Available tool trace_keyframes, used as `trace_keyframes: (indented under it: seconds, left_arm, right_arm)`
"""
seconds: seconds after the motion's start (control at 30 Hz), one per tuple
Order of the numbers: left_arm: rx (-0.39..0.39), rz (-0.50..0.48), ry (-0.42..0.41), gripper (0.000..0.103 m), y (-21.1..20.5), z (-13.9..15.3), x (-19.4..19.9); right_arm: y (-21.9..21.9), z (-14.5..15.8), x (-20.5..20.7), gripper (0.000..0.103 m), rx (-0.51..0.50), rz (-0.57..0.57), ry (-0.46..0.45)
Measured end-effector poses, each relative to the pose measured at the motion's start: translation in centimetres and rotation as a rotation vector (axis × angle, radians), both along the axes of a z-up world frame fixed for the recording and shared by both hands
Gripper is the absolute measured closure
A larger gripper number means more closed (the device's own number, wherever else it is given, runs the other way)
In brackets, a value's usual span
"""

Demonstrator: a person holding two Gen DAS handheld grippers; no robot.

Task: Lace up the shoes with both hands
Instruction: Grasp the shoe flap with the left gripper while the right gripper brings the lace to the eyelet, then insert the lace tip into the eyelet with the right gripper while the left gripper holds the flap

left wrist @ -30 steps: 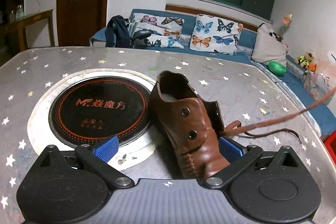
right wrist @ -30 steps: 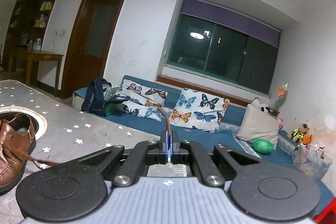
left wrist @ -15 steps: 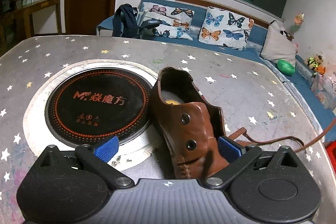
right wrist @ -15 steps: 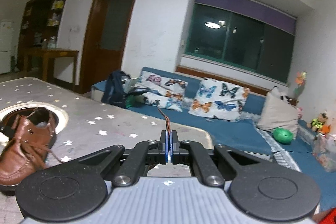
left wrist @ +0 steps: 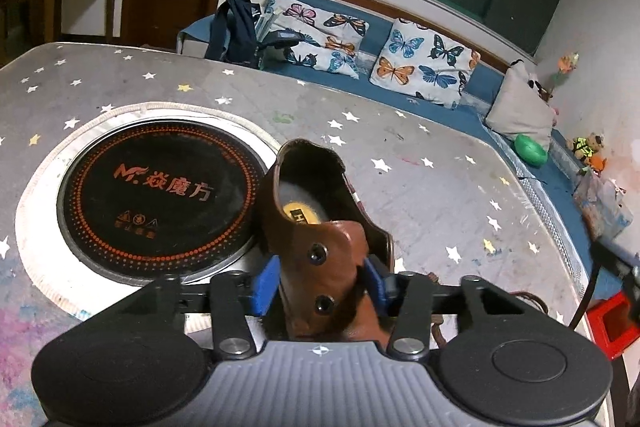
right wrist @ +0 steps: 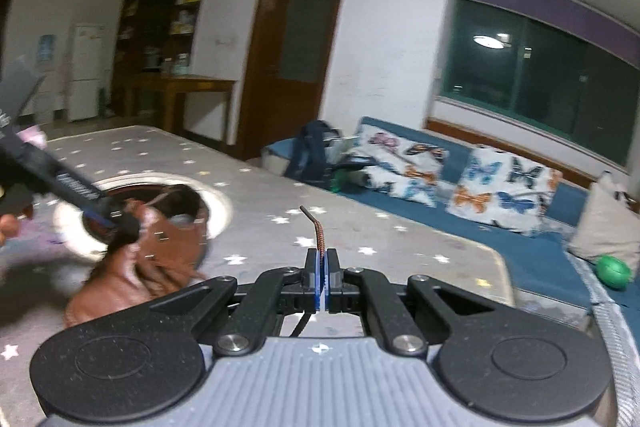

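A brown leather shoe (left wrist: 320, 227) stands on the starred table, its heel pointing away. My left gripper (left wrist: 322, 279) is shut on the shoe's eyelet flap, a blue pad (left wrist: 264, 283) pressing each side. Two metal eyelets show on the flap. My right gripper (right wrist: 321, 267) is shut on the brown shoelace (right wrist: 318, 235), whose dark tip sticks up above the pads. In the right wrist view the shoe (right wrist: 152, 259) is blurred at the left, with the left gripper's finger (right wrist: 60, 179) on it. Slack lace lies beside the shoe (left wrist: 528, 297).
A round black induction plate (left wrist: 160, 195) is set in the table left of the shoe. The table edge runs along the right, with a blue sofa (left wrist: 400, 39) and butterfly cushions behind it. A red stool (left wrist: 612, 319) stands off the right edge.
My left gripper has closed on the shoe's flap. My right gripper has swung left toward the shoe with the lace, which has gone from taut to slack.
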State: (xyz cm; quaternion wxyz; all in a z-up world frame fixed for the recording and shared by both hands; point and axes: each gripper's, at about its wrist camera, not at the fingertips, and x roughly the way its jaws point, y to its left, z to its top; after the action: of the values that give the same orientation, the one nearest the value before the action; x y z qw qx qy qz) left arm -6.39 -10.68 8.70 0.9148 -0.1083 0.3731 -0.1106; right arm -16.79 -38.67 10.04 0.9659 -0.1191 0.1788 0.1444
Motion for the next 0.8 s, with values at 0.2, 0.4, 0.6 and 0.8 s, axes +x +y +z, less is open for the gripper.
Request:
trace_keyframes:
  seconds: [0.2,0.4,0.6,0.8]
  left_arm:
    - [-0.026,0.036,0.031,0.059,0.0,0.0,0.6]
    - [-0.131,0.002,0.058,0.064,2.3,-0.4,1.1]
    - [-0.29,-0.109,0.091,0.064,5.5,-1.5,2.4]
    - [-0.397,-0.203,0.091,0.064,7.5,-2.6,3.1]
  right_arm:
    - [3.6,-0.8,-0.5,0.102,-0.02,0.127,0.036]
    - [6.5,-1.6,-1.0,0.102,-0.038,0.243,0.076]
    - [8.8,-2.3,-1.1,0.102,-0.05,0.332,0.103]
    - [10.3,-2.8,-0.5,0.102,-0.054,0.378,0.119]
